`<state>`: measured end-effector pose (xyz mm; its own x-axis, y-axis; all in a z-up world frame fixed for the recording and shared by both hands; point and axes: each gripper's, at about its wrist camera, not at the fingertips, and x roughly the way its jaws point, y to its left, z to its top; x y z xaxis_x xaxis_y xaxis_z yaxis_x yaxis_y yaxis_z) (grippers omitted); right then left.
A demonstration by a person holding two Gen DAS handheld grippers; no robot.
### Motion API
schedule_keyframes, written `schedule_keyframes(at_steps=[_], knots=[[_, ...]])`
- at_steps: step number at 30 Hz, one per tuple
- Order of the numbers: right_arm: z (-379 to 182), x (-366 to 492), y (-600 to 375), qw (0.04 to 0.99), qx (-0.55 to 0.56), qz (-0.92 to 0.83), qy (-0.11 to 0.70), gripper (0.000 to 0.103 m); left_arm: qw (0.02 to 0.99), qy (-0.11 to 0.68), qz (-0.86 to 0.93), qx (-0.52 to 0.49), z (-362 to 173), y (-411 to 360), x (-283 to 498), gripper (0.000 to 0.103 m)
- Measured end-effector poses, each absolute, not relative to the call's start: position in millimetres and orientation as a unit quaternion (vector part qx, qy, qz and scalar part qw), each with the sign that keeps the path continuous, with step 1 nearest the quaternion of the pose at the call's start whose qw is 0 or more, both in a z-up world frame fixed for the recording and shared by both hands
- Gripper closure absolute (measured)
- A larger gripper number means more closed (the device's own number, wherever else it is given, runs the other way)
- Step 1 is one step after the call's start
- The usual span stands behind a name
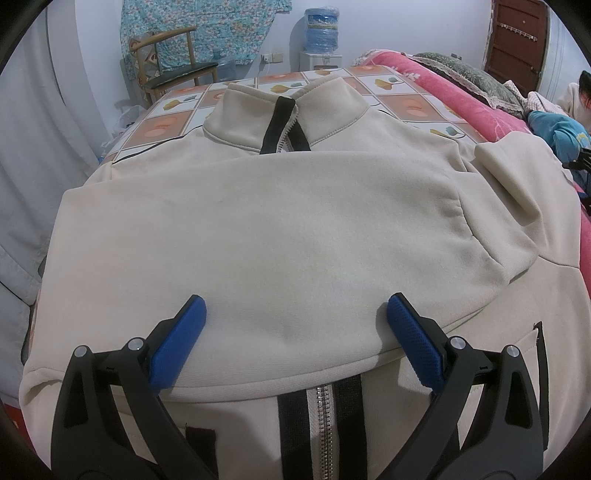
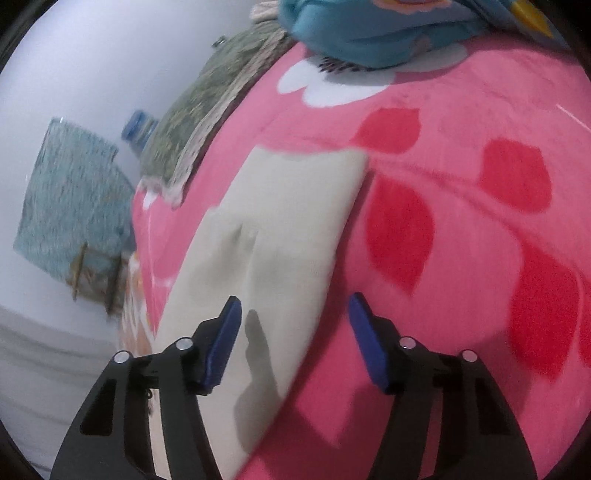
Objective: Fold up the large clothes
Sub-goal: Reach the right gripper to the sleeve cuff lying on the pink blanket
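Observation:
A cream zip jacket [image 1: 288, 229] lies face up on a tiled-pattern table cloth [image 1: 166, 122], collar [image 1: 284, 110] at the far side. Its left sleeve [image 1: 332, 206] is folded across the chest. My left gripper [image 1: 295, 310] is open just above that folded sleeve, touching or nearly touching the cloth, holding nothing. In the right wrist view the other cream sleeve [image 2: 280, 236] lies stretched out on a pink blanket [image 2: 461, 229]. My right gripper [image 2: 295, 306] is open over the sleeve's right edge, empty.
A pink blanket [image 1: 461, 99] and a blue floral bundle [image 1: 561, 136] lie to the right. A wooden chair [image 1: 173, 66] and a water dispenser [image 1: 321, 33] stand behind the table. A person [image 1: 576, 96] sits at far right. White curtain [image 1: 37, 147] hangs on the left.

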<state>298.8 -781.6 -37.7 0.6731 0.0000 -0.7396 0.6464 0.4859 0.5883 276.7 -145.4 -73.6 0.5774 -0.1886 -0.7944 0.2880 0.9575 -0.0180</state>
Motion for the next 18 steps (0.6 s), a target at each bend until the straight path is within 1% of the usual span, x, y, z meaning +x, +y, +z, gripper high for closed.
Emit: schedule_keyframes(at_steps=[5,11,12,13,14,16,17,18], knots=[[-42,305,-803,0.783,0.482,-0.218,0.327,0.051,0.886,0.440,-0.135,0.056,-74,-145,276,0.008],[-40,315,-811,0.791,0.466,-0.235,0.321,0.053,0.886,0.440,-0.134,0.057,-74,-145,276,0.008],[-39,314,-810,0.791,0.462,-0.239,0.321,0.057,0.886,0.440,-0.134,0.056,-74,-145,276,0.008],[-38,315,-811,0.792,0.456,-0.246,0.323,0.064,0.886,0.440,-0.134,0.056,-74,-145,277,0.008],[-38,315,-811,0.792,0.452,-0.251,0.326,0.067,0.886,0.440,-0.134,0.057,-74,-145,277,0.008],[-35,313,-810,0.793,0.442,-0.259,0.331,0.081,0.886,0.440,-0.134,0.057,-74,-145,277,0.008],[-33,310,-810,0.795,0.437,-0.259,0.331,0.085,0.886,0.440,-0.134,0.057,-74,-145,276,0.008],[-30,307,-809,0.799,0.435,-0.252,0.329,0.092,0.886,0.440,-0.134,0.056,-74,-145,277,0.008]])
